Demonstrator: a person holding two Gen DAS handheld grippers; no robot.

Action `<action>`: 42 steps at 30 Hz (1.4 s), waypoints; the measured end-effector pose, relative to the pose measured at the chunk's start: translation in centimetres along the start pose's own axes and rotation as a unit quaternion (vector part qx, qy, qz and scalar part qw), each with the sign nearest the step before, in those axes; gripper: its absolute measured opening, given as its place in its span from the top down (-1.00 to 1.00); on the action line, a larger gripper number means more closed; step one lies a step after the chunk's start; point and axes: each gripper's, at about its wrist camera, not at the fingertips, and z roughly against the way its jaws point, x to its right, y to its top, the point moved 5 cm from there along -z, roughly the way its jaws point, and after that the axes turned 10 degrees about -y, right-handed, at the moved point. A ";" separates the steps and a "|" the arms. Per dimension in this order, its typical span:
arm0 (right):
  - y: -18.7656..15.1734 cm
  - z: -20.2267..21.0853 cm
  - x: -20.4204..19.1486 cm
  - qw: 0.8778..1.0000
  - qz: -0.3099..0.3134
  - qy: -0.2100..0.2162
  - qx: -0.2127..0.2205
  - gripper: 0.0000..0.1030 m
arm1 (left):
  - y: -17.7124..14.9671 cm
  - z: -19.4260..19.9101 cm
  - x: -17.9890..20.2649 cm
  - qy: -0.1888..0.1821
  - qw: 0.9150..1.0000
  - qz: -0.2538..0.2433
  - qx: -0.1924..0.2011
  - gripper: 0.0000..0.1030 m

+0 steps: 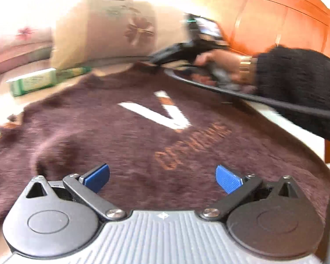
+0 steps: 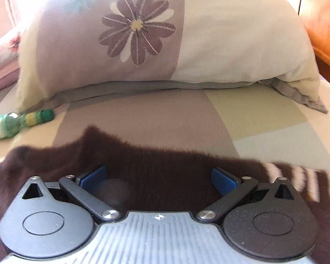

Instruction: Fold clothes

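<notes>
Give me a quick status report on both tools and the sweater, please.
Left tool open, over the brown sweater. Right tool open at its far edge. Sweater lies spread on the bed. Green tube beside it, pillow beyond.

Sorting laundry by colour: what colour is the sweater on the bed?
Dark maroon-brown sweater with a white V, clearest in the left wrist view.

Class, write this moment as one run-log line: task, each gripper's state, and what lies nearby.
task: fold clothes | sweater: spread on bed | left gripper: open, over sweater | right gripper: open, at far edge | pillow: beyond
</notes>
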 end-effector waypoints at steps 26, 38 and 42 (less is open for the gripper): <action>-2.3 -0.5 3.1 0.999 0.021 -0.023 -0.009 -1.00 | 0.7 1.0 0.9 -0.016 1.000 -0.006 0.010 -0.99; -4.2 4.8 13.7 0.998 -0.012 -0.033 -0.057 -1.00 | 0.7 -0.3 3.1 -0.035 0.999 -0.013 -0.002 -0.99; -4.9 4.1 17.4 0.996 -0.057 -0.014 -0.069 -1.00 | 0.4 -1.1 4.2 -0.051 0.998 -0.019 -0.009 -0.99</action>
